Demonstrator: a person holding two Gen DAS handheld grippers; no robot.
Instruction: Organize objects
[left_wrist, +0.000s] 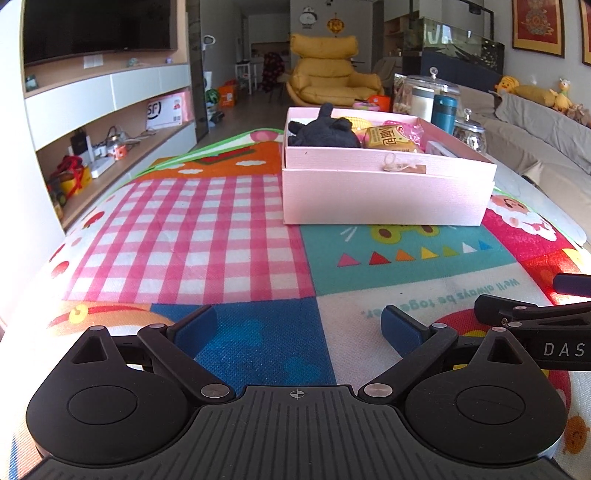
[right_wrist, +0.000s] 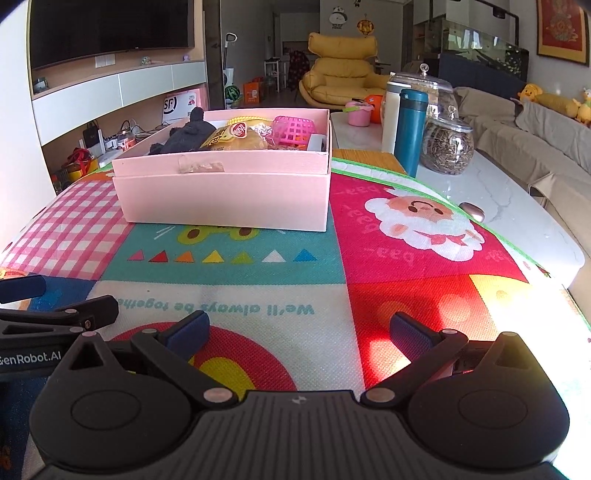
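Note:
A pink box (left_wrist: 384, 192) (right_wrist: 225, 195) stands on the colourful mat (left_wrist: 207, 221) (right_wrist: 406, 258), well ahead of both grippers. Inside it lie a black plush toy (left_wrist: 325, 133) (right_wrist: 184, 134), a yellow snack bag (left_wrist: 391, 138) (right_wrist: 236, 138) and a pink mesh basket (right_wrist: 295, 131). My left gripper (left_wrist: 299, 326) hovers low over the mat's near edge, open, nothing between its blue pads. My right gripper (right_wrist: 299, 328) sits beside it, also open and empty. Each wrist view catches the other gripper at its side edge.
Behind the box stand a teal flask (right_wrist: 410, 129) (left_wrist: 443, 110), a white bottle (right_wrist: 391, 114) and glass jars (right_wrist: 447, 144). A small grey oval object (right_wrist: 472, 211) lies on the marble tabletop (right_wrist: 517, 206) right of the mat. A sofa (right_wrist: 535, 140) lies to the right.

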